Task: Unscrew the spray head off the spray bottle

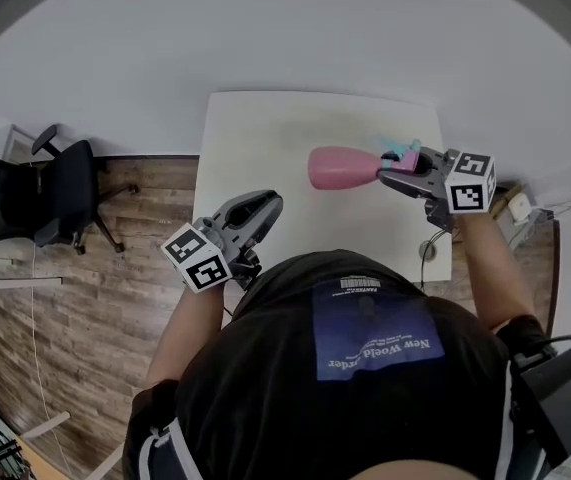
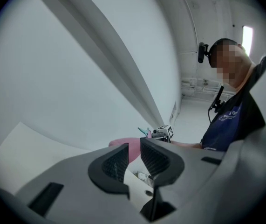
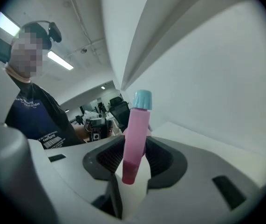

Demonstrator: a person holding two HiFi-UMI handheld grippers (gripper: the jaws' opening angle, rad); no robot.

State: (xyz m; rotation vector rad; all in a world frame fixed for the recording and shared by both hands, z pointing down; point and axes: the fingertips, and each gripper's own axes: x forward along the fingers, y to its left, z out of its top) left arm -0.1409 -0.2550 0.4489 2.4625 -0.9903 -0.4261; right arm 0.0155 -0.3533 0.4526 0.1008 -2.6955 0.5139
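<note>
Closest to the head camera is my dark shirt [image 1: 355, 368]. Right gripper [image 3: 133, 143]: its fingers [image 3: 108, 157] are clamped on the pink spray bottle [image 3: 137, 120], which crosses between them. The light-blue spray head [image 3: 142, 100] sits on the bottle's far end. I hold the bottle in the air above the right part of the white counter [image 1: 265, 138]. Left gripper [image 2: 133, 146]: its fingers [image 2: 115, 164] stand slightly apart with an empty gap, over the counter's left edge.
</note>
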